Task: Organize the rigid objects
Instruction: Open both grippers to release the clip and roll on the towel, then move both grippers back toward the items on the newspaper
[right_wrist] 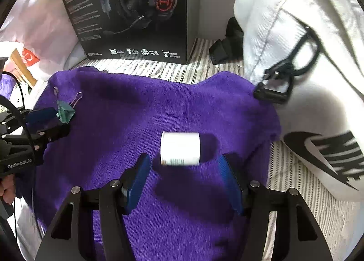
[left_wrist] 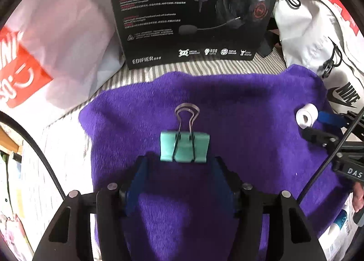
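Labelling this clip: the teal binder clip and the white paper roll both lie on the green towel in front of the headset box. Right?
Not quite. The towel is purple, not green, as the left wrist view shows. The teal binder clip and white paper roll do lie on it, in front of the headset box.

Left gripper: 2 black angular fingers, blue pads on inner faces, round silver screw heads at the joints, thin black cable alongside. White lettering "GenRobot.AI" on the body in the right wrist view. Right gripper: same black frame, blue pads, 4 silver screw heads, white "DAS" on the side, black cable.
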{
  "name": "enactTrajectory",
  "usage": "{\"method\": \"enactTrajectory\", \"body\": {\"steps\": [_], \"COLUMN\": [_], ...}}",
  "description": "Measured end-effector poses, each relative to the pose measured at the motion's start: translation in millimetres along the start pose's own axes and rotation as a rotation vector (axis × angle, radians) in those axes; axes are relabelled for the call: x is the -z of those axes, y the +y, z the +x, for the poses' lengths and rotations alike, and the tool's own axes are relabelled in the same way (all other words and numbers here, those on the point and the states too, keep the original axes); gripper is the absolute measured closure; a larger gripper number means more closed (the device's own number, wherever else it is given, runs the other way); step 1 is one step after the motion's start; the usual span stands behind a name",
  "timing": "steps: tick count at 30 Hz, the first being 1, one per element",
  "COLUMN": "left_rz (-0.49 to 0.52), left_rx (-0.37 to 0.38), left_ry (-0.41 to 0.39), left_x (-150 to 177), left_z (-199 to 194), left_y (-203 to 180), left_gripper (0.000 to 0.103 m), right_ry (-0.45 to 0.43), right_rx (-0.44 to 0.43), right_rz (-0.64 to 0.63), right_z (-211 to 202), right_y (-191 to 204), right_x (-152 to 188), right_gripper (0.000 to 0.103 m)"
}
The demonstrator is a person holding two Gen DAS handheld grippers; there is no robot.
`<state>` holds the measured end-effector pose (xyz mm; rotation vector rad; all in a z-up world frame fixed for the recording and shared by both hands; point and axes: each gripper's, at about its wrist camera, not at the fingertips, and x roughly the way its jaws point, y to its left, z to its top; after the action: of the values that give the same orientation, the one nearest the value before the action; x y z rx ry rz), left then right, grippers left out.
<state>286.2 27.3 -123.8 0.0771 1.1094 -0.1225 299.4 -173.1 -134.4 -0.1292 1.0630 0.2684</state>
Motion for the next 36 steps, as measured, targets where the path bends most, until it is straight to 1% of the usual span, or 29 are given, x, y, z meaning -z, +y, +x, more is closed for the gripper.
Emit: {"method": "enactTrajectory", "body": {"steps": [5, 9, 11, 13, 14, 18, 20, 26, 30, 34, 35, 36], "left_rz": [-0.01, 0.003, 0.015, 0.022, 0.036, 0.07, 0.07, 0.053, 0.053, 0.076, 0.079, 0.089], "left_rx": [-0.007, -0.014, -0.005, 0.033, 0.04, 0.046, 0.046, 0.077, 0.103, 0.07, 0.06, 0.049], "left_ry": [-0.033, -0.07, -0.08, -0.102, -0.111, -0.113, -0.099, -0.056, -0.046, -0.015, -0.015, -0.031], "left_x": [13.3, 30.4, 43.6, 58.5, 68.3, 107.1, 129.2, 175.6, 181.3, 184.3, 185.9, 187.6], "left_z": [-26.7, -60.1, -77.1, -92.4, -100.4, -119.5, -119.5, -111.1, -104.5, -88.8, -86.2, -87.3], "left_y": [-0.8, -4.8, -9.5, -16.7, -21.1, -31.3, -35.4, -42.8, -55.0, -68.6, -69.1, -69.3], "left_gripper": [0.046, 0.046, 0.046, 0.046, 0.046, 0.045, 0.044, 0.044, 0.044, 0.044, 0.043, 0.041], "right_ry": [-0.044, -0.087, -0.104, -0.124, -0.131, -0.16, -0.169, -0.172, -0.161, -0.153, -0.151, -0.146], "right_rx": [0.014, 0.016, 0.007, 0.012, 0.016, 0.012, 0.018, 0.029, 0.023, 0.045, 0.046, 0.047], "right_rz": [0.004, 0.013, 0.02, 0.026, 0.03, 0.046, 0.046, 0.063, 0.09, 0.099, 0.103, 0.107], "right_z": [-30.0, -69.3, -85.0, -103.8, -110.5, -135.5, -146.9, -164.6, -169.9, -170.8, -170.2, -169.1], "right_y": [4.0, 8.6, 7.8, 9.1, 10.0, 14.6, 16.5, 20.9, 17.6, 12.8, 11.1, 9.4], "right_x": [9.9, 31.8, 44.2, 61.2, 66.9, 94.5, 109.6, 152.5, 172.2, 184.4, 187.2, 189.9], "right_gripper": [0.041, 0.041, 0.041, 0.041, 0.041, 0.041, 0.041, 0.041, 0.041, 0.041, 0.04, 0.04]}}
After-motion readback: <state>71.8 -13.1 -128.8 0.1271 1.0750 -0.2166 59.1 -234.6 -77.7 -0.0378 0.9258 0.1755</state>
